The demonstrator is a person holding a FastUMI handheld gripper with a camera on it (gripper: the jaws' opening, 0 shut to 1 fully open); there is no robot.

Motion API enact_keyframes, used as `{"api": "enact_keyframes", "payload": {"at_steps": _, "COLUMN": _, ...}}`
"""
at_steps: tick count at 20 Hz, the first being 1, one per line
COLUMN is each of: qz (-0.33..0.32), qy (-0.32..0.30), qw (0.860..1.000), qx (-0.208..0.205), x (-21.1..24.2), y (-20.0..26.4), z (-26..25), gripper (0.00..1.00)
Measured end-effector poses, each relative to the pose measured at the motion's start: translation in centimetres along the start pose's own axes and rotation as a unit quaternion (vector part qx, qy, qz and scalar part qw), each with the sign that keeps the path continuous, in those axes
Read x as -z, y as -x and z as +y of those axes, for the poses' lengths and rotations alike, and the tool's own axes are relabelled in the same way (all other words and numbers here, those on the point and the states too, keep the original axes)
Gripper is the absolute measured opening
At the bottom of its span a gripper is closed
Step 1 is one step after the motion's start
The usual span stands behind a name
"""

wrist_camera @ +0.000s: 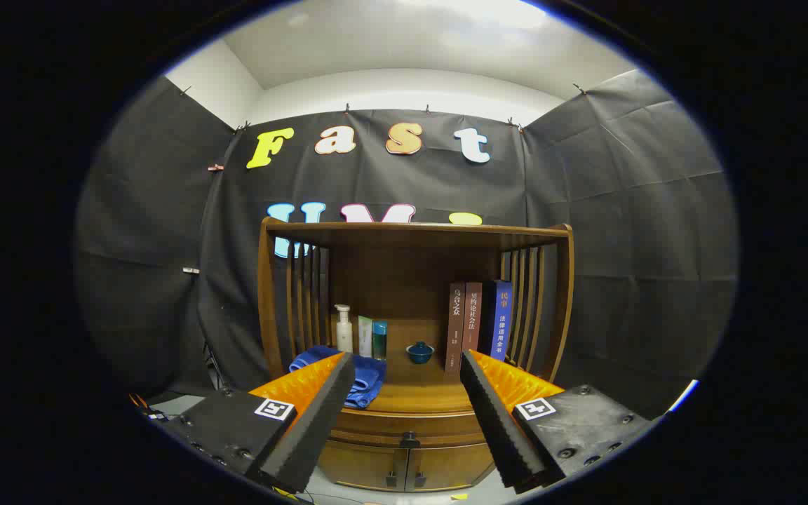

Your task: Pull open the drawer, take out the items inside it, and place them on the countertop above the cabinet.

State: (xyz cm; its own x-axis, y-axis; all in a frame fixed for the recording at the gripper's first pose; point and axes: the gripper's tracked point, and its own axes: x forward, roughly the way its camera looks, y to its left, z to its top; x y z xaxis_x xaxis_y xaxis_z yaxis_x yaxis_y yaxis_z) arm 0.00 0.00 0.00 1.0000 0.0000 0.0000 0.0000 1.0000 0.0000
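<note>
We are holding the gripper [407,393] with its jaws spread wide and nothing between them but open air; neither finger is touching anything. Straight ahead, framed in the gap between the two fingers, the wooden cabinet [414,294] is standing against the booth's dark cloth wall. Low in that gap, we are seeing the drawer [407,424] sitting closed, its curved front flush with the cabinet, and a small dark knob [409,441] showing at its middle. Below the drawer, a pair of cabinet doors [404,466] is meeting at a centre seam, each with a little dark handle. Just above the drawer, the countertop [414,389] is stretching back beyond the fingertips. On it, a blue cloth [365,379] is lying partly hidden behind the left finger's tip. Farther back on that side, a white pump bottle [343,328], a pale green tube [365,336] and a teal container [379,339] are standing close together in a row. Near the middle of the gap, a small dark blue lidded pot [419,352] is sitting by itself. Beyond the right finger's tip, three books [477,322] are standing upright, side by side, against the slatted side of the cabinet. What the drawer is holding we cannot tell, since it is shut.
</note>
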Motion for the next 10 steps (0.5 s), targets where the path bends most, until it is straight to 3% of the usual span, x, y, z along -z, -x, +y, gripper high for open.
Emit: {"api": "enact_keyframes", "payload": {"at_steps": 10, "qz": 0.013, "qy": 0.020, "qw": 1.000, "qx": 0.013, "x": 0.12, "y": -0.63, "z": -1.15, "gripper": 0.99}}
